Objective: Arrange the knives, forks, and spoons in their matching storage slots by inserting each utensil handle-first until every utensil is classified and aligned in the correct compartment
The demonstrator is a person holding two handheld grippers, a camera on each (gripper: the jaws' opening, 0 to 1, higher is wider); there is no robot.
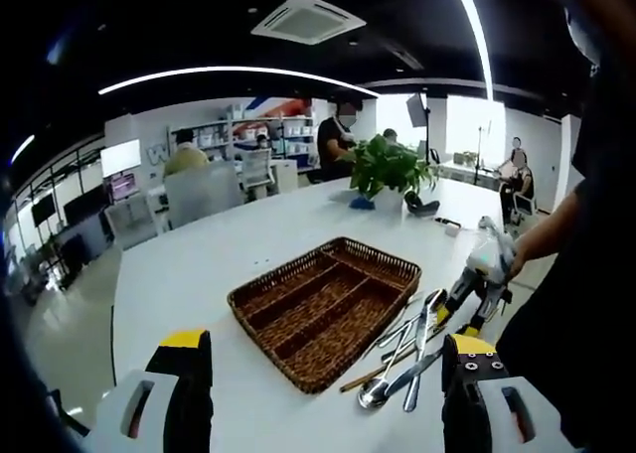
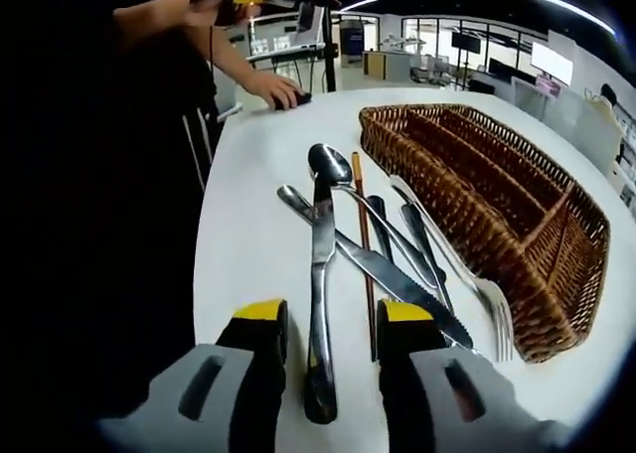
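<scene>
Spoon (image 2: 320,274) lies lengthwise between the right gripper's (image 2: 330,336) open jaws — bowl pointing away; left gripper (image 1: 328,359) open too.

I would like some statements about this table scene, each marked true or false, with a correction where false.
1. The wicker tray has no utensils in it. True.
2. The utensils lie in a pile on the white table beside the tray. True.
3. The right gripper holds a fork in the air. False: its jaws are open around the handle of a spoon that lies on the table.
4. A potted plant stands inside the tray. False: it stands farther back on the table.
5. The left gripper is shut on a knife. False: it is open and holds nothing.
</scene>
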